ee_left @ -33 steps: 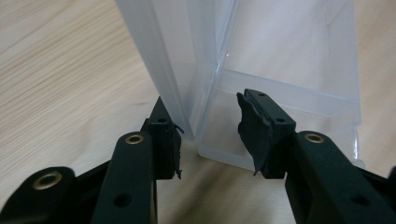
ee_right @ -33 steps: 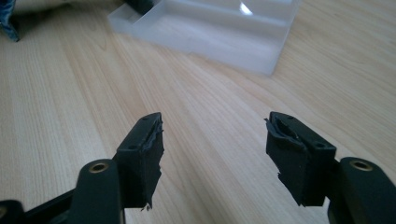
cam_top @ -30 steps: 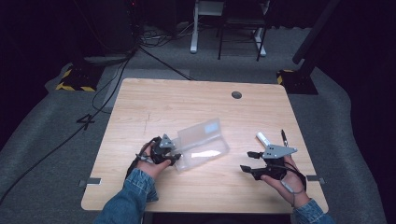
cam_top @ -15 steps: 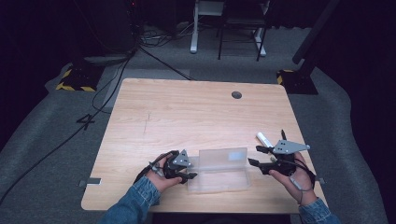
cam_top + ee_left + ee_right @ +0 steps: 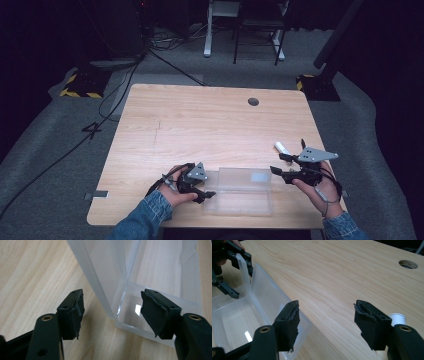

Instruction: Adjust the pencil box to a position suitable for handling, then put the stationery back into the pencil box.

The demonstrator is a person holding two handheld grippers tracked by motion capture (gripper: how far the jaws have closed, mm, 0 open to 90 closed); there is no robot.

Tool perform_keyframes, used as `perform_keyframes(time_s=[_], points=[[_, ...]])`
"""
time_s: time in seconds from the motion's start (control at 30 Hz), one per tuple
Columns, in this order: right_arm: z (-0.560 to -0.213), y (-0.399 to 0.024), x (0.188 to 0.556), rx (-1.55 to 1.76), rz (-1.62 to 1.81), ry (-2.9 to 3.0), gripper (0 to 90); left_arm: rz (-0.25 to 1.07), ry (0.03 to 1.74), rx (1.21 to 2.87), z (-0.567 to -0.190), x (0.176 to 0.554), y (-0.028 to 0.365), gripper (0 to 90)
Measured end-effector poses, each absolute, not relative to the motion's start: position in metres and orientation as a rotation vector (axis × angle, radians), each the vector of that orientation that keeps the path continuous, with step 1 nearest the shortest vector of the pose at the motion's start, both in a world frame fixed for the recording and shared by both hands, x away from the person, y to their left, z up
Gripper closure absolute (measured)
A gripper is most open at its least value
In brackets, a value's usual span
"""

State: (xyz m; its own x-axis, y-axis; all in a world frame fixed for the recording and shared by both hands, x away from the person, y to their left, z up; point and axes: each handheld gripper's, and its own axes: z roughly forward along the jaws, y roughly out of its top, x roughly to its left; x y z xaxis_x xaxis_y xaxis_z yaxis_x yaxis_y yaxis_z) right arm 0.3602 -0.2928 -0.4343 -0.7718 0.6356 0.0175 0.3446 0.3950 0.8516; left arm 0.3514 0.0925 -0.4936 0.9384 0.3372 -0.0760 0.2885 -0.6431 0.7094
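While the clear plastic box [image 5: 238,191] is lying open near the front edge of the table [image 5: 200,125], its left end is being straddled by the left gripper [image 5: 204,192], whose jaws have just been opening; the end wall stands between the pads [image 5: 75,313] untouched. Just off the box's right end, the right gripper [image 5: 278,164] is being held released, with nothing between its jaws. Beyond that gripper, a small white cylinder [image 5: 281,147] is lying on the wood. Judged from its thin, see-through walls, the box is likely being handled as a light, fairly stiff but slippery and crackable thing. A hold is best being taken on the upright end wall or rim, with gentle pressure.
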Motion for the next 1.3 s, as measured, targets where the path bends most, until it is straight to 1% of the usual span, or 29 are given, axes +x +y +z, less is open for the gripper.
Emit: perform_keyframes(time_s=[0.03, 0.4, 0.87, 1.07, 1.2, 1.3], points=[[-0.433, -0.294, 0.361, 0.864, 1.315, 2.343, 37.1, 0.086, 0.445, 2.305, -0.493, 0.352, 0.093, 33.0], [-0.425, -0.317, 0.377, 0.976, 1.292, 2.295, 37.6, 0.150, 0.506, 2.255, -0.486, 0.351, 0.104, 31.3], [-0.432, -0.345, 0.388, 1.098, 1.228, 2.277, 37.7, 0.226, 0.573, 2.212, -0.478, 0.348, 0.132, 30.6], [-0.434, -0.352, 0.390, 1.140, 1.195, 2.275, 37.7, 0.280, 0.658, 2.212, -0.479, 0.350, 0.149, 30.6], [-0.436, -0.359, 0.393, 1.189, 1.154, 2.271, 37.6, 0.330, 0.735, 2.247, -0.484, 0.355, 0.158, 30.8], [-0.437, -0.362, 0.394, 1.208, 1.132, 2.265, 37.2, 0.338, 0.767, 2.256, -0.488, 0.357, 0.162, 30.8]])
